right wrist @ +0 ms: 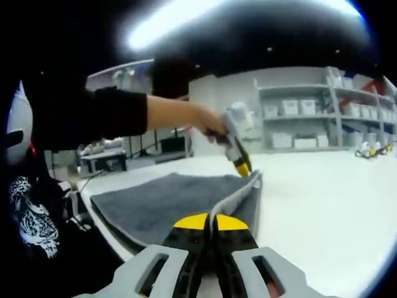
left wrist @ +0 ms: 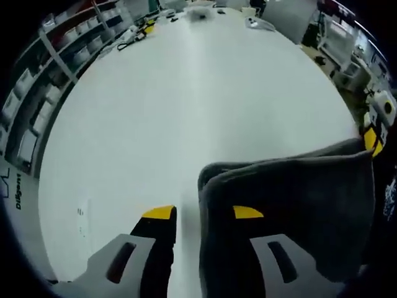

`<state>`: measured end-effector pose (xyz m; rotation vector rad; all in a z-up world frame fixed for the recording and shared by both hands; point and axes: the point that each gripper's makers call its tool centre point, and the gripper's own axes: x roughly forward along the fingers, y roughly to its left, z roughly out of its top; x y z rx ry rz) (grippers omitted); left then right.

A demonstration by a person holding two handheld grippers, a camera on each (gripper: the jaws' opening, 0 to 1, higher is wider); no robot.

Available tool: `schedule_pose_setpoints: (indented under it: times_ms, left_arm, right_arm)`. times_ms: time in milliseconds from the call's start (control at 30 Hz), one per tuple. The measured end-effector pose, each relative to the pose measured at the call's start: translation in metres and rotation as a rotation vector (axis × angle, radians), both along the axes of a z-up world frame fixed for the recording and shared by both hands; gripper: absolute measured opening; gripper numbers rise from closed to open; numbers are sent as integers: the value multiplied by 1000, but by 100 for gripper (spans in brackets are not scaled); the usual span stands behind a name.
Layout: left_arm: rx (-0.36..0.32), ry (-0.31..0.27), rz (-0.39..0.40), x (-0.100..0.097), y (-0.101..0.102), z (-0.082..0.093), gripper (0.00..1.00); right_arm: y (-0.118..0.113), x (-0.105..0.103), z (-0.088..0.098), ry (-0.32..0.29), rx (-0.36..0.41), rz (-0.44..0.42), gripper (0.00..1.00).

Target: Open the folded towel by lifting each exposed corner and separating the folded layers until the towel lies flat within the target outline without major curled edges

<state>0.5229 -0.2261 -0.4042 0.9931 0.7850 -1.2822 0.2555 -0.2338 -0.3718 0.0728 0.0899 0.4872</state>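
Left gripper view: left gripper (left wrist: 203,214) sits at the bottom of the frame, yellow-tipped jaws spread apart. Grey towel (left wrist: 291,211) fills the lower right; its folded edge drapes over the right-hand jaw, with the yellow tip poking through at the fold. Left-hand jaw rests clear over the bare white table (left wrist: 186,105). No clamp on the cloth visible, jaws read as open. Shelving (left wrist: 56,68) with white bins runs along the upper left; small clutter at the far table end, too blurred to identify.

Right gripper view: right gripper (right wrist: 211,221) at bottom centre, jaws pinched together on a towel edge that rises between the 2 yellow tips. Towel (right wrist: 161,202) lies on the table (right wrist: 322,205) left of centre, with 1 raised edge running from the right gripper up to the left gripper (right wrist: 243,167) at mid-frame. A person's hand (right wrist: 208,124) holds that gripper, black sleeve (right wrist: 87,115) entering from the left. Shelves (right wrist: 304,118) with white bins at the upper right.
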Motion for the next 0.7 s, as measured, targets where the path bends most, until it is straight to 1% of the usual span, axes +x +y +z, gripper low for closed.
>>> schedule_pose_setpoints:
  times_ms: [133, 233, 300, 400, 567, 700]
  left_arm:
    - [3, 2, -12, -1, -1, -6, 26]
    - [5, 24, -22, -5, -2, -8, 19]
    - [5, 15, -38, -4, -3, -7, 19]
    - [4, 18, -46, -4, -2, -7, 15]
    - [0, 11, -74, -4, 0, -4, 11]
    - [-26, -3, -98, -2, -2, 2, 5]
  right_arm:
    - [0, 0, -1, 3, 1, 0, 0]
    - [0, 0, -2, 4, -1, 0, 0]
    - [0, 0, -3, 4, -2, 0, 0]
    - [0, 0, -3, 4, -3, -1, 0]
    - [1, -1, -3, 3, -4, 1, 0]
    - [1, -1, -3, 3, -9, 3, 0]
